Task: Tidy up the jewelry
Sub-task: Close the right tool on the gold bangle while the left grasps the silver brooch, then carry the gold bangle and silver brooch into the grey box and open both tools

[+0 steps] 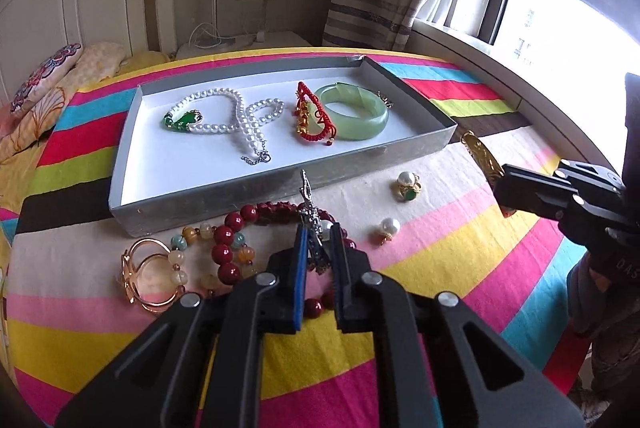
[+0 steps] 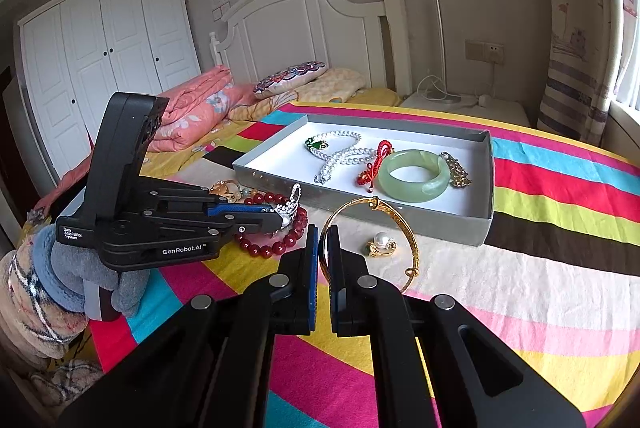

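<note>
Tools both pinch jewelry: your left tool [image 1: 319, 248] is clamped on the silver brooch [image 1: 310, 216] above the red bead bracelet [image 1: 240, 228]; your right tool [image 2: 323, 240] grips the gold bangle [image 2: 372, 240]. Tray [image 1: 256, 184] sits at 12 o'clock.

Pinching a gold bangle [image 2: 372, 232] upright in the right gripper [image 2: 323, 228], above the striped bedspread [image 2: 540, 288]. Clamping a silver ornament [image 2: 290, 206] in the left gripper [image 2: 276, 218], over red beads [image 2: 276, 244]. Lying in the grey tray [image 2: 486, 188]: pearls [image 2: 344, 156], jade bangle [image 2: 414, 176].
</note>
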Available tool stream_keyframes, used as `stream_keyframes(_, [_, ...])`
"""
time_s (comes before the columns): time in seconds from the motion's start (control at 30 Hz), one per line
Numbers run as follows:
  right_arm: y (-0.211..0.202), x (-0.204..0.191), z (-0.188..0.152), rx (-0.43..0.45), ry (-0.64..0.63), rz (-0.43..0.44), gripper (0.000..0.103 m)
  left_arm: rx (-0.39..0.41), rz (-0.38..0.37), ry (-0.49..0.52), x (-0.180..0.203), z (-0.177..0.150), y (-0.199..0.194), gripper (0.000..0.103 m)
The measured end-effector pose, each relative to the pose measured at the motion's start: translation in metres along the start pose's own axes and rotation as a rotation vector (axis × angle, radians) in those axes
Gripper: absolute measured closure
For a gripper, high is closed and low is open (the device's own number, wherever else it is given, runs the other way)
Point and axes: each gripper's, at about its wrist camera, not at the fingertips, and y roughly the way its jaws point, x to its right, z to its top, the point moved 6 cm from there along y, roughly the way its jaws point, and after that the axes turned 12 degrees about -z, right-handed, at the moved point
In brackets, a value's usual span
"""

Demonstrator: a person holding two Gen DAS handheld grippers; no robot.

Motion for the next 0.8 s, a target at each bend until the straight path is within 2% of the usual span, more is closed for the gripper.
stream_keyframes(0.2, [0.000, 0.000, 0.000, 0.003, 0.002, 0.000, 0.098, 0.074, -0.091, -0.089, -0.007, 0.005, -0.016, 0.096])
stream_keyframes(0.3, [0.000, 0.000, 0.000, 0.004, 0.001, 0.000, 0.098, 0.091, -0.107, -0.102, -0.008, 0.008, -0.022, 0.096])
stream_keyframes(0.5, [-0.001, 0.001, 0.000, 0.005, 0.006, -0.001, 0.098, 0.123, -0.216, -0.192, -0.014, 0.012, -0.030, 0.096])
stream_keyframes(0.8, [0.002, 0.004, 0.001, -0.005, 0.016, -0.010, 0.098, 0.147, -0.228, -0.243, -0.029, 0.019, -0.040, 0.096])
